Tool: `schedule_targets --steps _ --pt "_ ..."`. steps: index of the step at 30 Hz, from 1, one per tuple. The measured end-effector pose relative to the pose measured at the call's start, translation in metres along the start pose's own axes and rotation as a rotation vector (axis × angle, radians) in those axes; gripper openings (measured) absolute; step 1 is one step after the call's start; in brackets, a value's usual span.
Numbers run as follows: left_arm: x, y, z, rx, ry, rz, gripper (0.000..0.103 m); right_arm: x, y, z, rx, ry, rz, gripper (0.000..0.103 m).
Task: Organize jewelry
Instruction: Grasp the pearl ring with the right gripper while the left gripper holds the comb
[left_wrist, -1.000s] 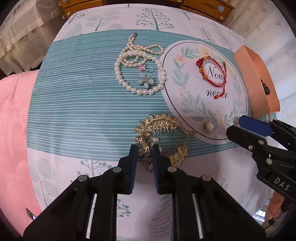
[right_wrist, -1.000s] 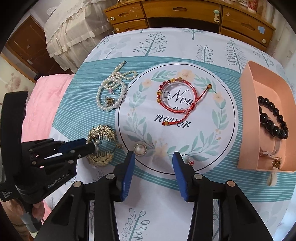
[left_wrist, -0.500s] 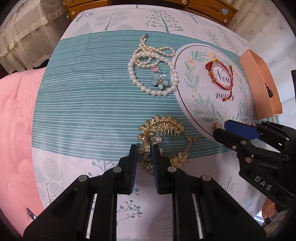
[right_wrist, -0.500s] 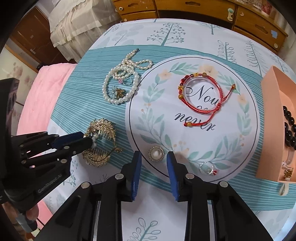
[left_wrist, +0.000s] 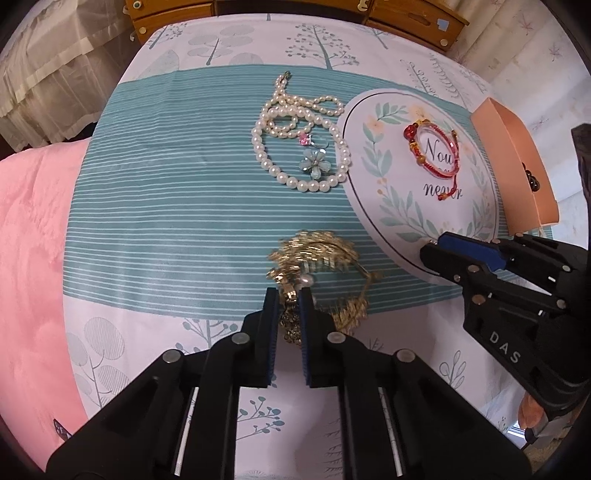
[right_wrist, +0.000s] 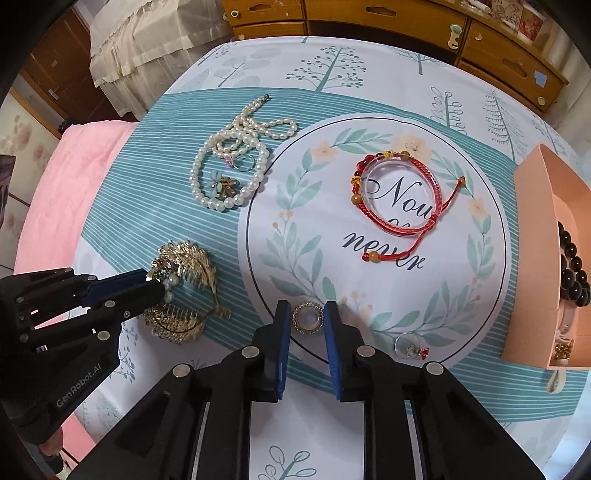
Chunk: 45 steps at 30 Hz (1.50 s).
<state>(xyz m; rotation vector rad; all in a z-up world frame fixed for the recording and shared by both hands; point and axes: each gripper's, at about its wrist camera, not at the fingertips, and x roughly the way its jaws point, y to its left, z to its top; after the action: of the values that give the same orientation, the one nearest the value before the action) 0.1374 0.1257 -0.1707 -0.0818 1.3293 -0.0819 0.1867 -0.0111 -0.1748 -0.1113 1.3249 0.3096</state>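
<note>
My left gripper (left_wrist: 289, 295) is shut on the gold hair comb (left_wrist: 317, 258), which lies on the teal striped cloth; it also shows in the right wrist view (right_wrist: 184, 288). My right gripper (right_wrist: 306, 314) is narrowly open around a round pearl brooch (right_wrist: 307, 318) on the cloth's round white print, the pads just beside it. A pearl necklace (right_wrist: 229, 166), a blue flower brooch (left_wrist: 316, 164) and a small ring (right_wrist: 245, 162) lie at the back. A red cord bracelet (right_wrist: 400, 199) lies on the print.
A pink jewelry box (right_wrist: 546, 258) at the right holds a black bead bracelet (right_wrist: 572, 269) and small pieces. A small ring with a red bit (right_wrist: 408, 347) lies near the print's front edge. Wooden drawers (right_wrist: 406, 18) stand behind; a pink blanket (left_wrist: 33, 258) lies left.
My right gripper has moved left and forward and narrowed its fingers around the pearl brooch. My left gripper has stayed shut on the gold comb, which looks slightly shifted and blurred.
</note>
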Motion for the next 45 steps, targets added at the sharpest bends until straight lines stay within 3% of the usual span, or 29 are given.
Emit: schedule_targets --steps 7,19,21,26,32,45 --pt "-0.017 0.0 -0.003 -0.011 -0.051 -0.024 0.007 -0.012 0.001 -0.002 -0.001 -0.021 0.006 0.01" --pt "-0.036 -0.007 -0.001 -0.011 -0.094 -0.031 0.007 -0.025 -0.006 -0.01 0.031 -0.023 0.013 0.009" --pt "-0.036 -0.004 -0.001 -0.023 -0.095 -0.032 0.007 -0.025 -0.011 -0.012 0.076 -0.004 0.045 0.012" --pt "-0.033 0.005 -0.001 -0.052 -0.089 -0.039 0.007 -0.021 -0.019 -0.014 0.177 0.015 0.095 0.039" --pt "-0.03 0.014 -0.003 -0.076 -0.082 -0.058 0.007 -0.014 -0.02 -0.015 0.277 0.041 0.104 0.04" --pt "-0.03 0.025 -0.008 -0.087 -0.076 -0.096 0.007 -0.002 0.006 -0.004 0.276 0.029 0.016 0.039"
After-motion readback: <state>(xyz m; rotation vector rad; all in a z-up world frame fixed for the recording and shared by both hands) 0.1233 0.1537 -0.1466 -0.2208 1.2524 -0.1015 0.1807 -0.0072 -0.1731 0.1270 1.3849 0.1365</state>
